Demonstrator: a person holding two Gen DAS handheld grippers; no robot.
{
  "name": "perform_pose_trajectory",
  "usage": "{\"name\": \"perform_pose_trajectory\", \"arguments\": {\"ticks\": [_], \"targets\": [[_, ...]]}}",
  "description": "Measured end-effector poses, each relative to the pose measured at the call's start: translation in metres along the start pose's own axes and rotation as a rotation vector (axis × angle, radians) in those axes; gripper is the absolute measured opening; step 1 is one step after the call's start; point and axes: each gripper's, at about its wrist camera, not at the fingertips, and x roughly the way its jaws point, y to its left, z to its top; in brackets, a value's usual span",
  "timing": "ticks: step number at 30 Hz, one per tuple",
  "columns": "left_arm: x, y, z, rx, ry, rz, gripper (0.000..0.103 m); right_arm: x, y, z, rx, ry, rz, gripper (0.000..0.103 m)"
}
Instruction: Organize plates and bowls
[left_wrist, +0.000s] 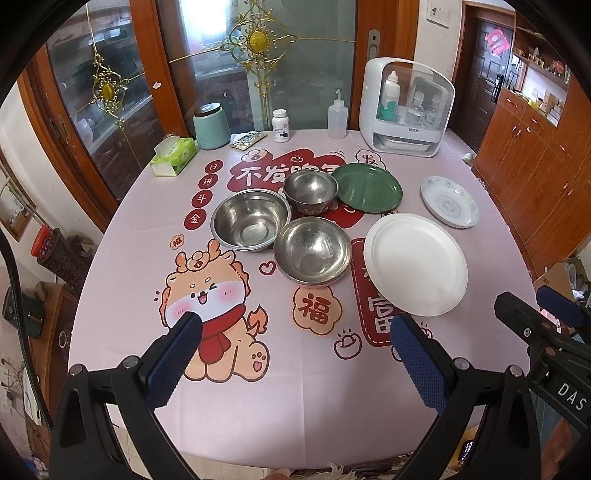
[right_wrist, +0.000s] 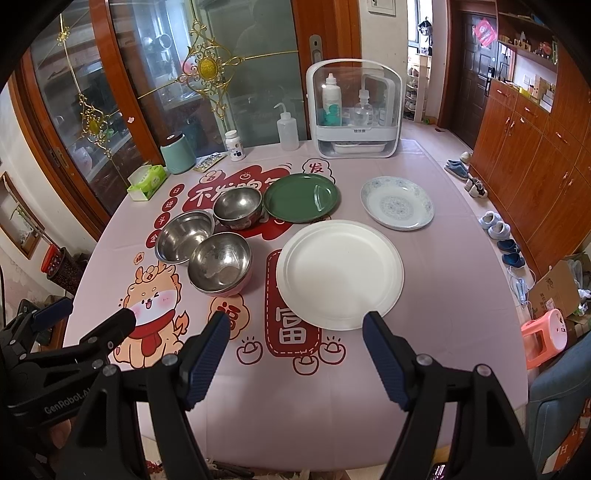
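Note:
Three steel bowls sit mid-table: a wide one (left_wrist: 250, 218) (right_wrist: 184, 236), a near one (left_wrist: 312, 250) (right_wrist: 219, 262) and a small far one (left_wrist: 311, 192) (right_wrist: 237, 206). A white plate (left_wrist: 415, 264) (right_wrist: 340, 273) lies to their right, a green plate (left_wrist: 366, 187) (right_wrist: 301, 197) behind it, and a blue-patterned plate (left_wrist: 449, 200) (right_wrist: 397, 202) at the far right. My left gripper (left_wrist: 295, 325) is open and empty over the near table edge. My right gripper (right_wrist: 295, 325) is open and empty just in front of the white plate; it also shows in the left wrist view (left_wrist: 535, 306).
The pink printed tablecloth (left_wrist: 147, 258) covers the table. Along the far edge stand a tissue box (left_wrist: 173, 155), a mint canister (left_wrist: 212, 125), a pill bottle (left_wrist: 281, 125), a squeeze bottle (left_wrist: 337, 116) and a white storage case (left_wrist: 406, 107). Wooden cabinets (right_wrist: 535, 147) and shoes (right_wrist: 495, 225) are at the right.

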Motion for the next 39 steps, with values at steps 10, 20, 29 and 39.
{"name": "perform_pose_trajectory", "arguments": {"ticks": [10, 20, 29, 39], "targets": [[-0.0029, 0.0039, 0.0000, -0.012, -0.001, -0.009, 0.101, -0.0014, 0.0003, -0.0003, 0.000, -0.002, 0.001, 0.075], [-0.0065, 0.0038, -0.0019, -0.002, -0.008, -0.018, 0.101, -0.0010, -0.0025, -0.0007, 0.001, -0.002, 0.001, 0.075], [-0.0072, 0.0016, -0.0021, 0.005, -0.010, -0.016, 0.101, -0.0029, 0.0011, -0.0010, 0.002, -0.003, 0.003, 0.075], [-0.0067, 0.0015, -0.0014, 0.004, -0.009, -0.016, 0.101, -0.0031, 0.0006, -0.0011, 0.004, -0.004, 0.004, 0.075]]}}
